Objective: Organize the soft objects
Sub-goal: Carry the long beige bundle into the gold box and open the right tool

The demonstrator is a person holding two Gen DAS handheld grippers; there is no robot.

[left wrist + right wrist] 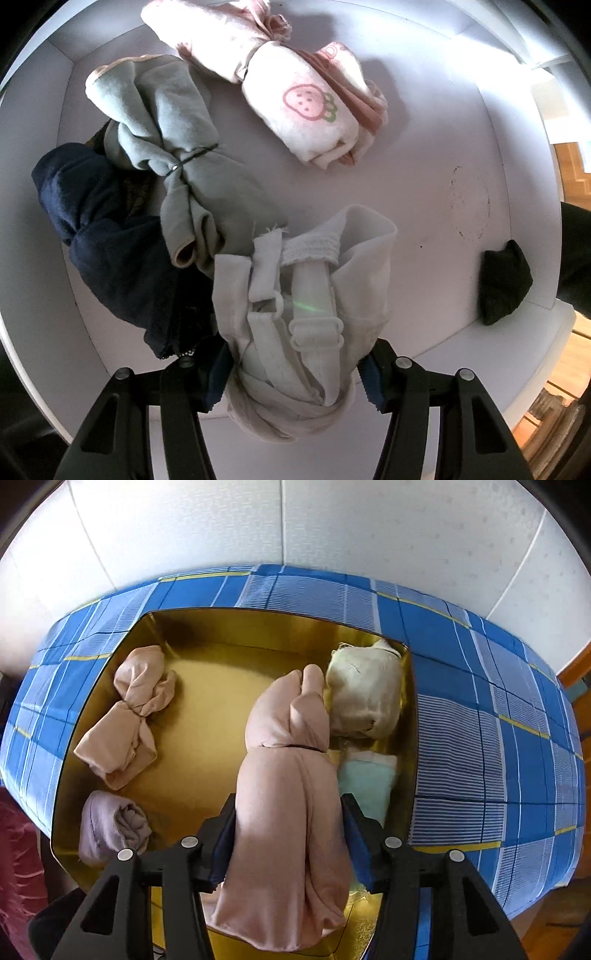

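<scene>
Left hand-held gripper (291,376), pointing straight down, has its blue-padded jaws pressed against both sides of a white rolled fabric bundle with straps and plastic adjuster rings (306,295); the bundle's lower end bulges past the jaws and hides the pads' inner faces. It hangs over a white box-like tray (424,177). Four more soft things lie in that tray: a grey-green cloth bundle tied with a black band (177,155), a dark navy lace-edged garment (107,229) partly tucked beneath it, a white-and-pink rolled cloth with a strawberry print (306,110), and a small black folded cloth (504,284) at the right wall. A second pale pink roll (207,37) behind the strawberry one is washed out by glare, so whether it is separate I cannot tell.

Right hand-held gripper (288,842) is part-way open around a long dusty-pink rolled cloth bound by a dark band (288,775); the left pad touches it, the right pad stands a little clear, so the grip looks slack. The roll lies in a shiny gold metal tin (221,627) and covers part of the tin's floor. Four other bundles share the tin: a peach knotted one (129,716), a lilac roll (107,827), a cream bundle (365,694), and a mint-green folded piece (369,782), half hidden. The tin rests on a blue checked bedsheet (480,716).
</scene>
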